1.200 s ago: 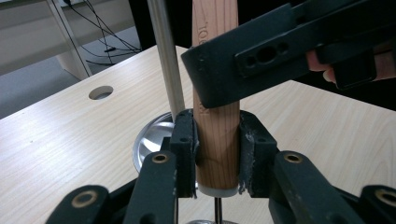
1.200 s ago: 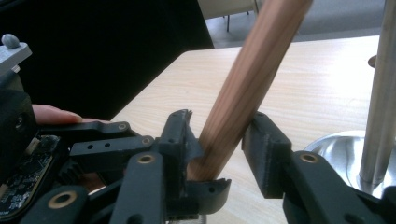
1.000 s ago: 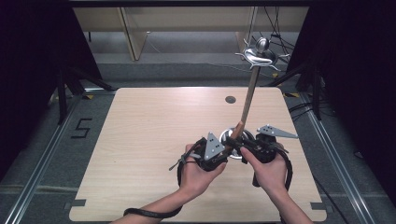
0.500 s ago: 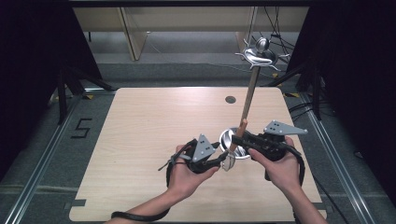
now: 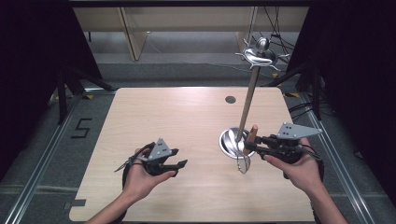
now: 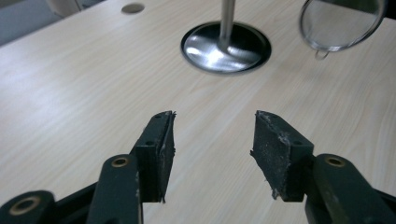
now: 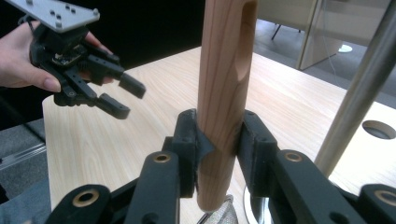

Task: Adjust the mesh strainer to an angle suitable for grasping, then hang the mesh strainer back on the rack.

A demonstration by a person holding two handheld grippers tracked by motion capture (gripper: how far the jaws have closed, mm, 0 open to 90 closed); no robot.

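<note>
Wooden strainer handle stands upright, clamped between the jaws of the right gripper, its mesh bowl hanging just off the stand's round steel base. Left gripper, jaws apart and empty, has pulled away leftward since a second ago, when both met at the stand. Bare table lies open ahead and left.

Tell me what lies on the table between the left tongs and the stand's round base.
Nothing: in the high view, bare wood separates the open left tongs from the stand's base. The left gripper view shows the same.
</note>
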